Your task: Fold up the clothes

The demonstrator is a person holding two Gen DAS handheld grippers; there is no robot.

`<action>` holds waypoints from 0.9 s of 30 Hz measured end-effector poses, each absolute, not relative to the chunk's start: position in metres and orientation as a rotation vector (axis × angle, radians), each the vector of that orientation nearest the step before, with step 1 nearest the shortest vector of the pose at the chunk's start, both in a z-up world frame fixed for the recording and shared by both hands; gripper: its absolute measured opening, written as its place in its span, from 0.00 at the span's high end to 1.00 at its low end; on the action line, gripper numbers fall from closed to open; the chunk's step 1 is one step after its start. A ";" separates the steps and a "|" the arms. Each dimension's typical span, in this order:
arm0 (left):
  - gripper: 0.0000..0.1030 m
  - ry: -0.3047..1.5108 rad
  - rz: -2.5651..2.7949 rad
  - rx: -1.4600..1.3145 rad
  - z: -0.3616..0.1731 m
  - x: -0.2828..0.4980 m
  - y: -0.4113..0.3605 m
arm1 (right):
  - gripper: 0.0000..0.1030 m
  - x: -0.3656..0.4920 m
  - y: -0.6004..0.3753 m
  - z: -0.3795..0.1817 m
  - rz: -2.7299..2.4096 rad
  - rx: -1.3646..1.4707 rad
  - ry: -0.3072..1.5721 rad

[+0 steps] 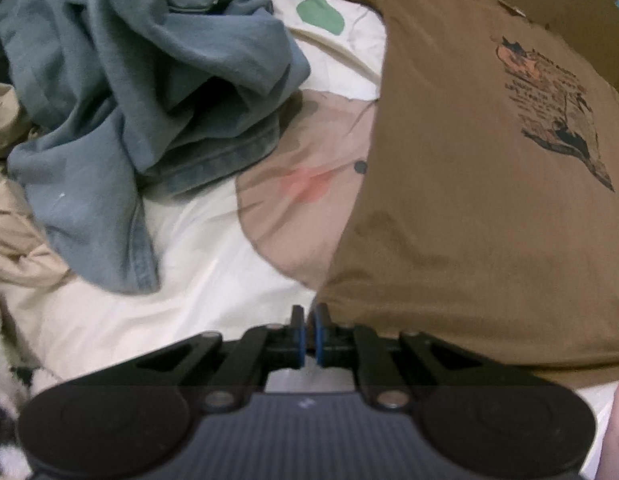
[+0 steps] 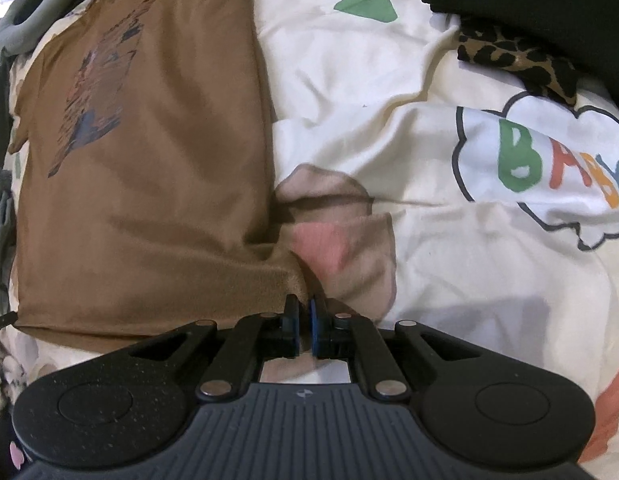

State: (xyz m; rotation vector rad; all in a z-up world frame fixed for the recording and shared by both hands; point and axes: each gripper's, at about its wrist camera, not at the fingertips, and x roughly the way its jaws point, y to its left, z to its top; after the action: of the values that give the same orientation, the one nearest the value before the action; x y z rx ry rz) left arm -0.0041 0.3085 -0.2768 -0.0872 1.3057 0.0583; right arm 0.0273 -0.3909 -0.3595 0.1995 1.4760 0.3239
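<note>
a brown cotton t-shirt with a printed graphic (image 1: 489,200) lies flat on a cream cartoon-print bedsheet (image 2: 449,280). left gripper (image 1: 309,320) and right gripper (image 2: 304,306) each clamp a bottom hem corner. crumpled blue denim garment (image 1: 141,100) lies beside.

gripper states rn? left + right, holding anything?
Left gripper: shut on the bottom corner of the brown t-shirt.
Right gripper: shut on the shirt's other bottom corner.
</note>
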 end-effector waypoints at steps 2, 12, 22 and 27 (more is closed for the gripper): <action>0.96 1.301 0.053 -0.084 -0.270 -0.009 0.309 | 0.97 0.022 -0.391 -0.353 0.334 0.188 1.484; 0.96 1.325 0.050 -0.077 -0.266 -0.009 0.313 | 0.98 0.007 -0.395 -0.352 0.351 0.180 1.513; 1.00 1.416 0.169 0.029 -0.306 -0.003 0.315 | 0.97 0.010 -0.382 -0.388 0.308 0.163 1.560; 0.98 1.429 0.257 -0.119 -0.306 -0.008 0.335 | 0.93 0.015 -0.390 -0.387 0.299 0.250 1.554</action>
State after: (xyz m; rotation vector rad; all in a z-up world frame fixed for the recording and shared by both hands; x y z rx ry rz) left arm -0.0077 0.3348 -0.3063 -0.1194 1.4287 0.2565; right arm 0.0148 -0.3905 -0.3871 0.2502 1.5543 0.2992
